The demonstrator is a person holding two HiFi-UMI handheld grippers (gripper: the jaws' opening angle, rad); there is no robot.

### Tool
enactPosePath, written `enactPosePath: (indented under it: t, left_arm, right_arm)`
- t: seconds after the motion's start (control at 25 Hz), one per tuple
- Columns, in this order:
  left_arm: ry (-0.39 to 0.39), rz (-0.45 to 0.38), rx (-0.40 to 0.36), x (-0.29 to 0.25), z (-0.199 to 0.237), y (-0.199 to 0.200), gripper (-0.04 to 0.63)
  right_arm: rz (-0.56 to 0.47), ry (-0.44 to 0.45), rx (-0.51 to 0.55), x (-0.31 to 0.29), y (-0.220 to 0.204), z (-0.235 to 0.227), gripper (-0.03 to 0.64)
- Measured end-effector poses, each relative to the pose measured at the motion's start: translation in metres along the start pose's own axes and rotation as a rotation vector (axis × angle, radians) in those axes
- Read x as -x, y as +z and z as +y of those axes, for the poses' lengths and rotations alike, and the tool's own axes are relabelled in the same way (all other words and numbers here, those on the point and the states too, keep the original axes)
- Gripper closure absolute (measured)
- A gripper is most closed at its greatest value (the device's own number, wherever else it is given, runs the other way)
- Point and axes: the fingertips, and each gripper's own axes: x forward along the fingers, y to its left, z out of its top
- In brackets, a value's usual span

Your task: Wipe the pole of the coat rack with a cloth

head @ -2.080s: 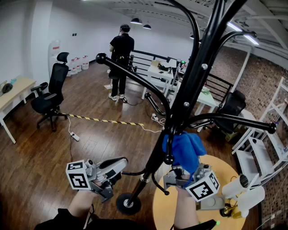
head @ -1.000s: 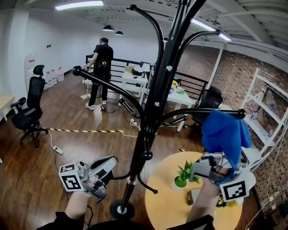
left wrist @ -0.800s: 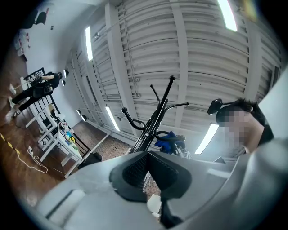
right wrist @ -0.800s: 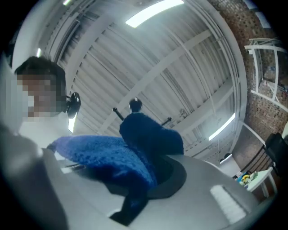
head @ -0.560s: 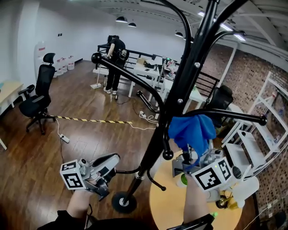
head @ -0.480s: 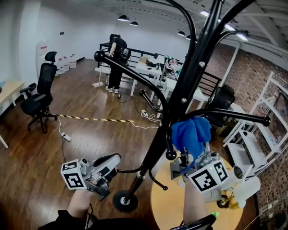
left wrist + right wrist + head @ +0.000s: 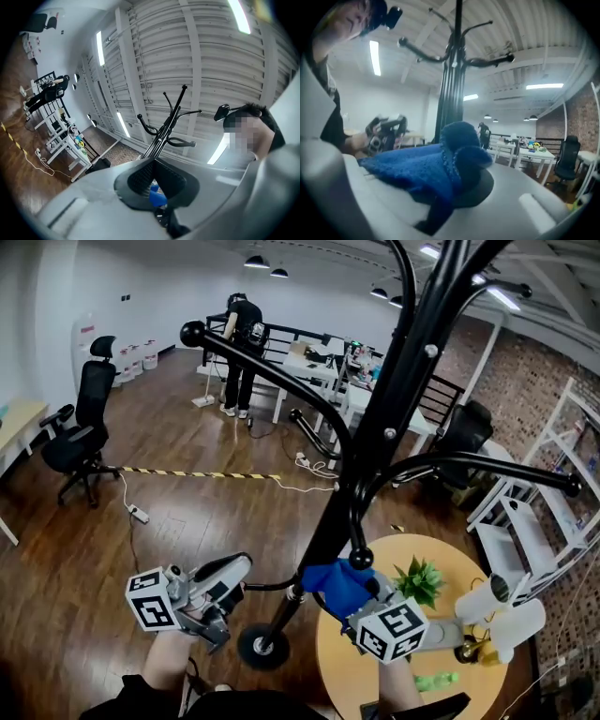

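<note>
Right gripper pinching blue cloth, by pole in head view, left gripper perhaps clamping hook

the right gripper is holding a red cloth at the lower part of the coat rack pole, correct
Not quite: the cloth is blue, not red. The rest stands: the right gripper is shut on it, low down at the coat rack pole. The head view and the right gripper view both show the blue.
</note>
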Motion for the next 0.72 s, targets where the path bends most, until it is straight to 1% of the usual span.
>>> enactPosePath:
  t: [0.08, 0.12, 0.16, 0.28, 0.32, 0.4, 0.48, 0.6, 0.72]
  left_arm:
    - [0.000, 0.003, 0.010, -0.001, 0.003, -0.002, 0.592]
    - [-0.002, 0.005, 0.016, -0.002, 0.004, -0.004, 0.592]
    - [-0.007, 0.008, 0.022, -0.004, 0.004, -0.006, 0.592]
    - [-0.028, 0.019, 0.034, -0.011, 0.005, -0.009, 0.592]
    - [-0.037, 0.023, 0.038, -0.014, 0.004, -0.010, 0.592]
    - [-0.052, 0.031, 0.046, -0.020, 0.004, -0.012, 0.592]
    - [-0.061, 0.036, 0.052, -0.024, 0.005, -0.014, 0.592]
    - [-0.069, 0.043, 0.061, -0.029, 0.008, -0.018, 0.592]
    - [-0.070, 0.047, 0.067, -0.032, 0.011, -0.020, 0.592]
  right_arm:
    - [0.162, -0.001, 0.107, -0.008, -0.033, 0.006, 0.601]
    - [0.225, 0.000, 0.137, -0.011, -0.046, 0.008, 0.601]
    - [0.281, 0.011, 0.144, -0.013, -0.058, 0.010, 0.601]
    - [0.450, 0.080, 0.116, -0.015, -0.097, 0.025, 0.597]
    - [0.491, 0.089, 0.113, -0.012, -0.106, 0.028, 0.597]
    - [0.529, 0.067, 0.100, 0.000, -0.116, 0.026, 0.595]
    - [0.540, 0.055, 0.060, 0.018, -0.116, 0.021, 0.596]
    - [0.534, 0.078, 0.007, 0.045, -0.111, 0.020, 0.595]
    - [0.524, 0.084, -0.021, 0.055, -0.112, 0.018, 0.596]
